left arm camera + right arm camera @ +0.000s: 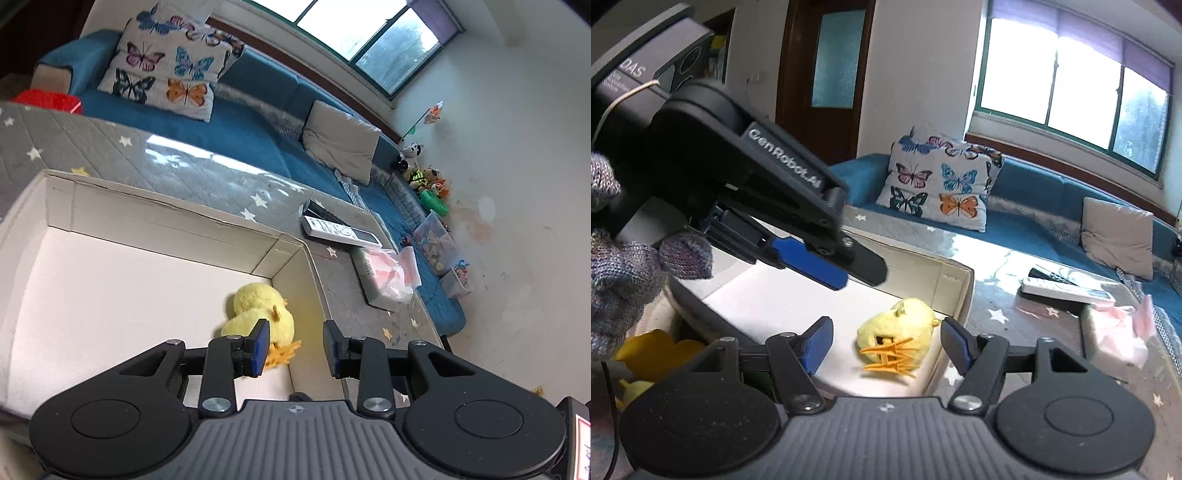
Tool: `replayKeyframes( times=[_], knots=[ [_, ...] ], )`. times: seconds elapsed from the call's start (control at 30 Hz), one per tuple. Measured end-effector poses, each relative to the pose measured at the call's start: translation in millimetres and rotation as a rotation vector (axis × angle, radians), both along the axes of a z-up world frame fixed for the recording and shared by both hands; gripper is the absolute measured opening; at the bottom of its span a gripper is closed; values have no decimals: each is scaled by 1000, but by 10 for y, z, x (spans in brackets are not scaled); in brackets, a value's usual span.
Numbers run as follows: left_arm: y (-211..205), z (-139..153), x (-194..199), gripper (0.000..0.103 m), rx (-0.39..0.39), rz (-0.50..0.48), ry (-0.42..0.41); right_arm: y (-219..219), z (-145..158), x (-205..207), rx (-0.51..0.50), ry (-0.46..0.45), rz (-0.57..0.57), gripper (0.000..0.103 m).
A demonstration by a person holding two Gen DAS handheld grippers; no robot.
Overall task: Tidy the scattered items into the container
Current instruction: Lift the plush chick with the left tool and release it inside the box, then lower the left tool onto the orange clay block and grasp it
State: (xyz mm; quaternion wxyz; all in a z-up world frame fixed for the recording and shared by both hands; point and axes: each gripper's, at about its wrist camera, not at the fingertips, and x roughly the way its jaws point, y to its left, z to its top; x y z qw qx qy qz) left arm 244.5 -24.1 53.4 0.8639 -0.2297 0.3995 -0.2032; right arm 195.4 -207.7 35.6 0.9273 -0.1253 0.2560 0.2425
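The yellow plush duck (260,308) lies inside the white cardboard box (173,221), in its far right corner, orange feet toward the near side. The left gripper (295,341) hangs over that corner with its blue-padded fingers (260,345) spread and nothing between them; the duck sits just beyond the left finger, apart from the pads.

The right wrist view shows the duck's underside and its orange webbed feet (890,356) plainly, with the right gripper (886,345) spread wide on either side of the toy without touching it. That view also catches the left gripper from outside, entering from the upper left over the box, and a gloved hand (624,280) on its handle. At the near left edge it shows more yellow toys (653,354), partly hidden behind the gripper body.

Only the left wrist view reaches the far end of the blue sofa (258,140), where small stuffed animals (421,173) sit. Both views show a white remote (340,230) and a tissue pack (384,277) on the grey star-patterned table (184,166) to the right of the box, and a butterfly cushion (162,70).
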Motion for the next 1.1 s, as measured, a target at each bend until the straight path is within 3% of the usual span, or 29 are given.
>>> replayKeyframes(
  times=[0.27, 0.5, 0.87, 1.1],
  knots=[
    [-41, 47, -484, 33, 31, -14, -41, -174, -53, -452, 12, -11, -22, 72],
    [-166, -59, -781, 33, 72, -39, -43, -250, -263, -689, 29, 54, -32, 72],
    [-269, -338, -813, 33, 86, -22, 43, -156, -631, -652, 75, 184, -56, 69],
    [-312, -444, -771, 33, 87, -20, 77, -136, -668, -635, 90, 205, -57, 58]
  ],
)
